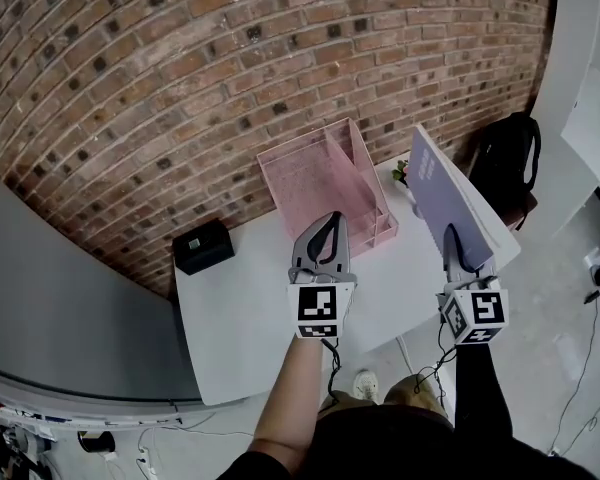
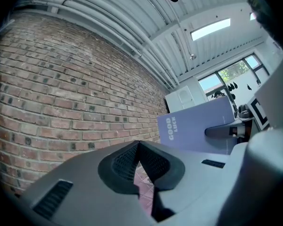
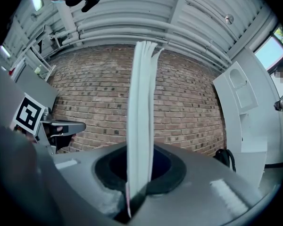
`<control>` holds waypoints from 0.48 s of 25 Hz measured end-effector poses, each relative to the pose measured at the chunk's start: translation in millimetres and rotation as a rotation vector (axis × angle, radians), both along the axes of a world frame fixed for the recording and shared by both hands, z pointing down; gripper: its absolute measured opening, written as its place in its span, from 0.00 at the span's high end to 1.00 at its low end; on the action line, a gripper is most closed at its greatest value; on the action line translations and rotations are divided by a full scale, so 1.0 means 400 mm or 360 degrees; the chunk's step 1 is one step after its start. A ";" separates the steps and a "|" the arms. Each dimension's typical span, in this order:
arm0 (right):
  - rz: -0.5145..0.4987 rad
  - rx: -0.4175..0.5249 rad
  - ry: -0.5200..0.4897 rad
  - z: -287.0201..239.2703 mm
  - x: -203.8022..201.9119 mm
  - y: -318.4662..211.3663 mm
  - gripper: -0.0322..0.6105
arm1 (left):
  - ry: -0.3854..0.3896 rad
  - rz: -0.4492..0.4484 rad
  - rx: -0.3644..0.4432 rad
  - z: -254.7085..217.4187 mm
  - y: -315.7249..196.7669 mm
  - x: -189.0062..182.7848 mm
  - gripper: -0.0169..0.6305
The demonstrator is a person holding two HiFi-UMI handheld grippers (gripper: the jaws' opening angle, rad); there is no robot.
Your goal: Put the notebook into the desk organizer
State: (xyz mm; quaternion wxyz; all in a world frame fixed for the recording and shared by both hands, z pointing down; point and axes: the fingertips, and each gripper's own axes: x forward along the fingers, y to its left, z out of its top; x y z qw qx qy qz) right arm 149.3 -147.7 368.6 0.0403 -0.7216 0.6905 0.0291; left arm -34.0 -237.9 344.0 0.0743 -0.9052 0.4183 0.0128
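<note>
My right gripper (image 1: 451, 234) is shut on the lower edge of a lavender notebook (image 1: 446, 194), which stands upright in the air to the right of the pink mesh desk organizer (image 1: 325, 183). In the right gripper view the notebook (image 3: 141, 112) shows edge-on, its white pages rising straight up from between the jaws. From the left gripper view the notebook's cover (image 2: 198, 126) reads "GOOD LUCK". My left gripper (image 1: 327, 230) hangs shut and empty just in front of the organizer, jaws touching at the tip (image 2: 137, 144).
A white table (image 1: 250, 298) stands against a brick wall (image 1: 180, 88). A small black box (image 1: 202, 245) sits at its left back corner. A small plant (image 1: 402, 173) stands behind the notebook. A black backpack (image 1: 508, 163) lies on the floor at right.
</note>
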 end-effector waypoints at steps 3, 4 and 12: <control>-0.0011 -0.0012 -0.0004 0.011 -0.001 -0.031 0.90 | 0.0001 -0.0006 -0.0011 0.008 -0.025 -0.001 0.96; -0.0015 -0.0018 -0.0006 0.014 0.000 -0.042 0.90 | 0.0001 -0.0005 -0.0014 0.010 -0.031 0.000 0.96; -0.0100 -0.0048 -0.0025 0.037 -0.003 -0.131 0.90 | -0.0011 -0.0051 -0.0033 0.027 -0.093 0.007 0.96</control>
